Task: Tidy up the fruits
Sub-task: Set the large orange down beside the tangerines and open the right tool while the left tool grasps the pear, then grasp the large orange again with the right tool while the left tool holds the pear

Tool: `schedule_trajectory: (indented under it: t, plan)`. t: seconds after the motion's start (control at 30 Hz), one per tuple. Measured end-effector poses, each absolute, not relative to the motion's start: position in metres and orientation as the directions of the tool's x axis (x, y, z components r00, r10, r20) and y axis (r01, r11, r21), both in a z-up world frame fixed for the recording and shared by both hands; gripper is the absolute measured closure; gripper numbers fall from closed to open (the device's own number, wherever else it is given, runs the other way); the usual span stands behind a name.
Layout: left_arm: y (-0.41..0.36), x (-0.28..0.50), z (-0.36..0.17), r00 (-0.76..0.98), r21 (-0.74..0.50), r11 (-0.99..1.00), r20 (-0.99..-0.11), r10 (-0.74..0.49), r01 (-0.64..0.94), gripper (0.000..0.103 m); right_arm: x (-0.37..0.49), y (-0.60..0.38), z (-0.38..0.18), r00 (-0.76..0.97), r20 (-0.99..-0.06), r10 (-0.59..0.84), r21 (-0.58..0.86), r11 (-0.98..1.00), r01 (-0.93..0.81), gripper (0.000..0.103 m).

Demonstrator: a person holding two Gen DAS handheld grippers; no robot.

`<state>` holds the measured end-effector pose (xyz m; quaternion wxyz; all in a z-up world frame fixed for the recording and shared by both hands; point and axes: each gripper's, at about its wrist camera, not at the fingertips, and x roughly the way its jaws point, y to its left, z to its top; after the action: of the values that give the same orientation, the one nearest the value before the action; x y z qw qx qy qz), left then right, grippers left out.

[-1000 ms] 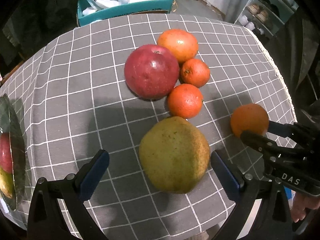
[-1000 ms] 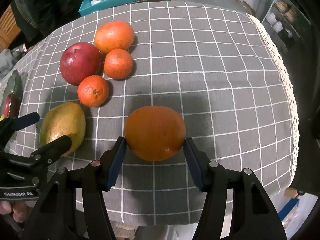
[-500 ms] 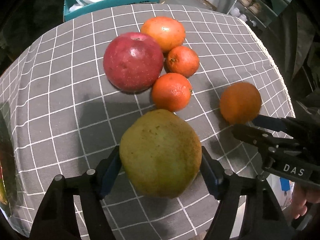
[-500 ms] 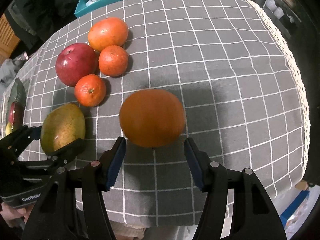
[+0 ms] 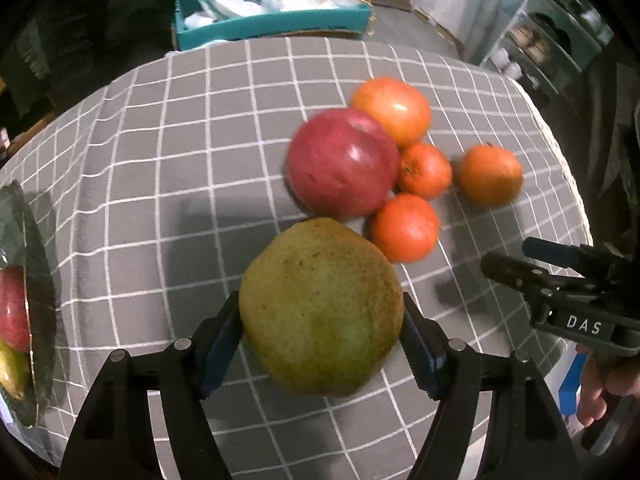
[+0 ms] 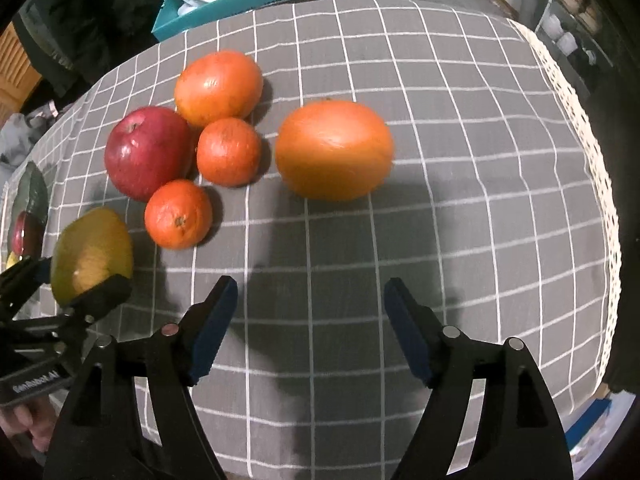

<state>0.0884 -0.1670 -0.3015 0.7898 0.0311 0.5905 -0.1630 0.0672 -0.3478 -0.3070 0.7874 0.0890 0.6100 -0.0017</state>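
Note:
My left gripper (image 5: 322,340) is shut on a yellow-green pear (image 5: 320,306) and holds it above the grey checked tablecloth (image 5: 180,168); the pear also shows in the right wrist view (image 6: 92,254). My right gripper (image 6: 310,330) is open and empty, pulled back from a large orange (image 6: 334,150), which lies on the cloth. A red apple (image 5: 344,168), another large orange (image 5: 392,110) and two small mandarins (image 5: 404,226) lie clustered together.
A glass plate (image 5: 36,304) holding a red apple and a yellow fruit sits at the far left edge. A teal box (image 5: 272,24) with bags stands behind the table. The table's lace-trimmed right edge (image 6: 592,152) drops off to the floor.
My left gripper closed on the pear and lifted it. My right gripper opened wider, let go of the large orange and drew back; the orange now lies near the cluster.

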Motion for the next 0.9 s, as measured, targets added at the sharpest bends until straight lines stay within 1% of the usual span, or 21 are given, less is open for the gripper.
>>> schedule_trajectory:
  t: [0.33, 0.4, 0.53, 0.9]
  plan:
    - [-0.147, 0.109, -0.295, 0.283, -0.142, 0.962, -0.937, -0.207, 0.233, 0.028, 0.098, -0.365, -0.289, 0.300, -0.952, 0.057, 0.098, 0.987, 0.126, 0.026]
    - [-0.146, 0.113, -0.295, 0.285, -0.148, 0.963, -0.935, -0.210, 0.223, 0.028, 0.104, -0.368, -0.293, 0.291, -0.955, 0.057, 0.099, 0.986, 0.133, 0.026]
    - [-0.145, 0.116, -0.295, 0.286, -0.154, 0.963, -0.934, -0.214, 0.219, 0.028, 0.108, -0.372, -0.307, 0.279, -0.955, 0.103, 0.148, 0.978, 0.144, 0.026]
    - [-0.150, 0.122, -0.300, 0.287, -0.137, 0.965, -0.937, -0.199, 0.222, 0.028, 0.132, -0.357, -0.331, 0.268, -0.958, 0.107, 0.147, 0.980, 0.133, 0.026]
